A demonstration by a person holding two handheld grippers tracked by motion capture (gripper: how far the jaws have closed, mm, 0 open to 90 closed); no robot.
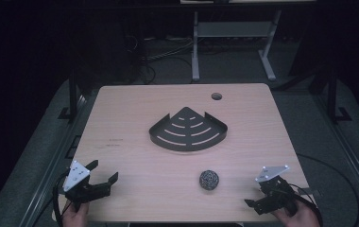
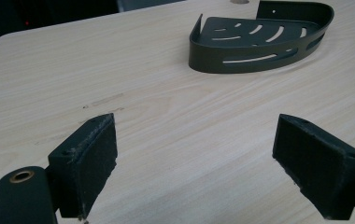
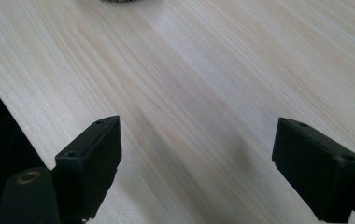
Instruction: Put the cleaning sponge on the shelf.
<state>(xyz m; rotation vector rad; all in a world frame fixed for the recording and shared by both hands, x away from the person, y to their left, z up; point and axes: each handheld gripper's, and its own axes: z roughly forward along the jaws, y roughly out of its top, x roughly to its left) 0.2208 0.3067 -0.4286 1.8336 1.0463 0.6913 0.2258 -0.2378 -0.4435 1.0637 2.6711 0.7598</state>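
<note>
A light wooden table (image 1: 135,165) bears a dark slotted corner tray (image 1: 188,130) and a steel scourer (image 1: 209,180).

Left tool (image 2: 195,161) gapes over table (image 2: 73,70), facing dark shelf (image 2: 259,42).

table (image 1: 135,161): pale wood grain | corner shelf (image 1: 188,129): dark, slotted | scouring ball (image 1: 209,180): grey, speckled

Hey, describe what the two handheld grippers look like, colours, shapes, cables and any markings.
Both are black. The left gripper and right gripper each carry a light grey three-cornered plate dotted with small dark holes, and a dark cable trails from each. Their jaws end in blocky black pads with a rough face, and a brass-coloured ring sits near the base.
</note>
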